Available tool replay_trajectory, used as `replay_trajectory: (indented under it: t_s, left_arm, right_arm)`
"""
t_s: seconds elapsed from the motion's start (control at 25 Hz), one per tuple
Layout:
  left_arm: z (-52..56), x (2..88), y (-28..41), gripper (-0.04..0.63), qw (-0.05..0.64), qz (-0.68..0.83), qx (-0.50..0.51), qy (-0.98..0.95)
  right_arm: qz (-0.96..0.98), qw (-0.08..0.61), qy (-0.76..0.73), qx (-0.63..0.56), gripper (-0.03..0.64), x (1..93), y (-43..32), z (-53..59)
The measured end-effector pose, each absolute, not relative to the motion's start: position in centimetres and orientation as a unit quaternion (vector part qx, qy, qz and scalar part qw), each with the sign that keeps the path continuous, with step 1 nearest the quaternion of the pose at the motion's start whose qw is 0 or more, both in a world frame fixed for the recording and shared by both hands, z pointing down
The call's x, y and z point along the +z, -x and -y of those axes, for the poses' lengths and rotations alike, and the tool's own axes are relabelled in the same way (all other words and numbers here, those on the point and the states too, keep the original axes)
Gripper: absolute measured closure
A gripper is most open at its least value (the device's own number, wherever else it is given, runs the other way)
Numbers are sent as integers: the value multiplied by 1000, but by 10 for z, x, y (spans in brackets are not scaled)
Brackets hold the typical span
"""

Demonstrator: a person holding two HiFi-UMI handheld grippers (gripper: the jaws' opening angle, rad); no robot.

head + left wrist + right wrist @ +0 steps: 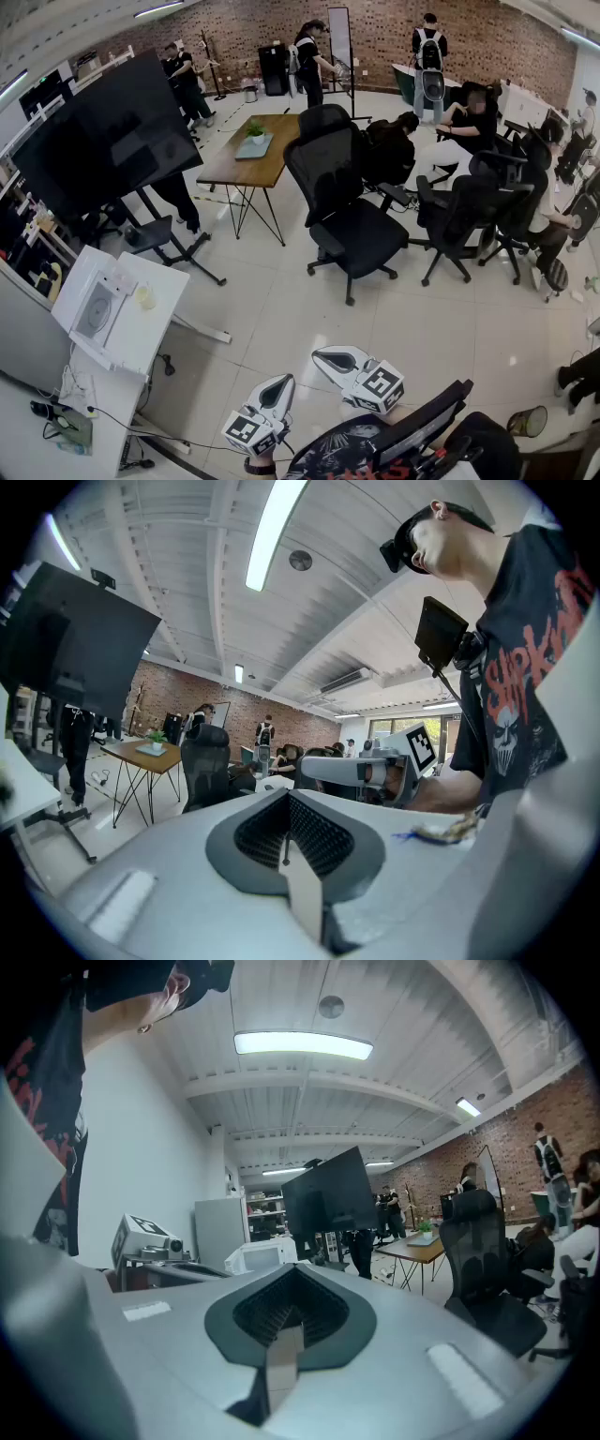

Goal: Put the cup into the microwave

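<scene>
The white microwave [94,309] stands on a white desk at the left in the head view, its grey door window facing up toward me. A small pale cup [144,297] sits beside it on the same white surface. My left gripper [284,382] and right gripper [322,356] hover low in front of me over the floor, well away from the desk, both shut and empty. In the left gripper view the jaws [286,846] are together and the right gripper [375,771] shows ahead. The right gripper view shows its shut jaws [284,1327] and the microwave [255,1258] beyond.
A large black screen on a wheeled stand [103,141] rises behind the desk. Black office chairs [347,216] and a wooden table with a plant [253,150] fill the middle. People sit and stand at the back. Cables lie on the desk at lower left [66,422].
</scene>
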State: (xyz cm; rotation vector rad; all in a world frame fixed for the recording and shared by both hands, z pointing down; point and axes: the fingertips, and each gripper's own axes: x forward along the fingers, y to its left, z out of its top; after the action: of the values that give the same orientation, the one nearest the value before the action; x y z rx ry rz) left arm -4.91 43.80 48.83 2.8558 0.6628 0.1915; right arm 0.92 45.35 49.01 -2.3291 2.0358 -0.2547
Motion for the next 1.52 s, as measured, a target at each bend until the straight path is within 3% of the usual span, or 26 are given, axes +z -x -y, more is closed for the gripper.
replay_trajectory:
  t_s: [0.48, 1.52]
  left_arm:
    - [-412, 494, 58, 595, 104, -202, 54, -972]
    - [-319, 512, 107, 595, 158, -140, 42, -977]
  right_arm:
    - [-627, 50, 775, -62, 615, 475, -6, -424]
    - [-669, -5, 741, -52, 615, 479, 37, -324]
